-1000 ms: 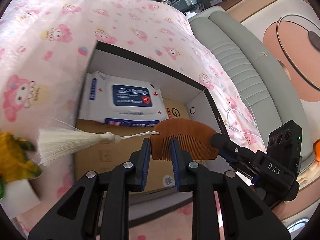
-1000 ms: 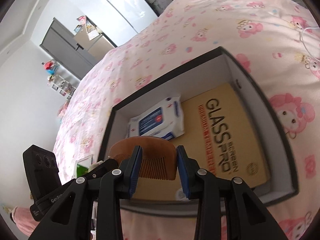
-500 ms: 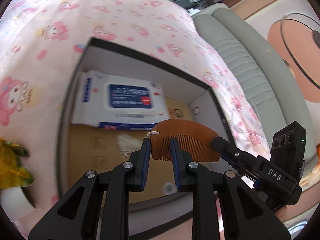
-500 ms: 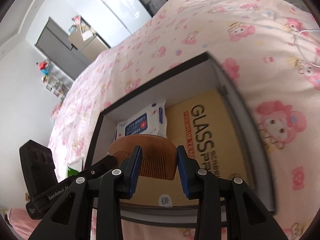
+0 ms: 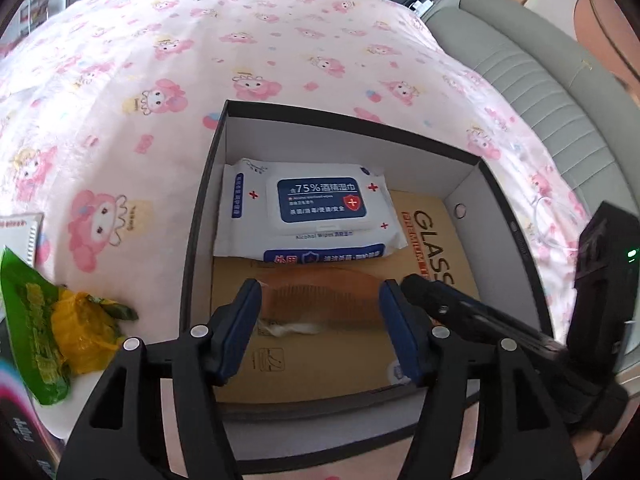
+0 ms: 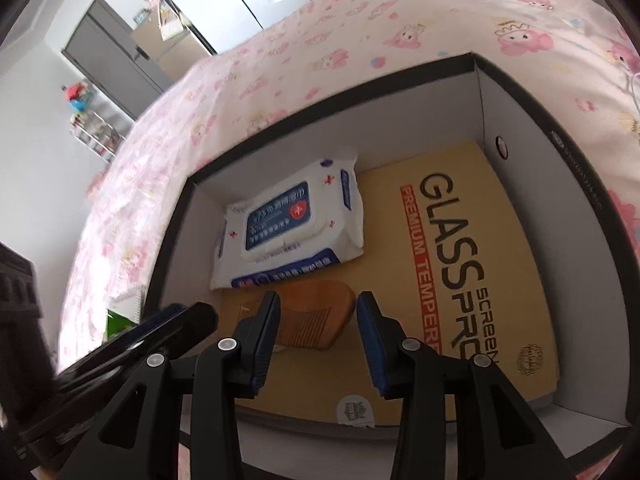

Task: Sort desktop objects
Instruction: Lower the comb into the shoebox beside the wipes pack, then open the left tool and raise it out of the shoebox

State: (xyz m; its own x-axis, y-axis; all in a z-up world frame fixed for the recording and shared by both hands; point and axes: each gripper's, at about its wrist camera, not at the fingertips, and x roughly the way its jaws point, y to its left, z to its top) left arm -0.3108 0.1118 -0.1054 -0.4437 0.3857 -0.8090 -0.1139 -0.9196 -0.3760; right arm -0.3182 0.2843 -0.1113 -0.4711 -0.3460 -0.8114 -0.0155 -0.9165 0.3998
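Left claw [image 5: 320, 316] and right claw [image 6: 316, 334] side by side, both jaws opening.

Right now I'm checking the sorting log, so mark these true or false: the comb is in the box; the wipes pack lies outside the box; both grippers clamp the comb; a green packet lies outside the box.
1. The wooden comb is in the box: true.
2. The wipes pack lies outside: false, inside.
3. Left gripper and right gripper clamp the comb: false, both opening, pads clear.
4. A green packet lies outside: true.
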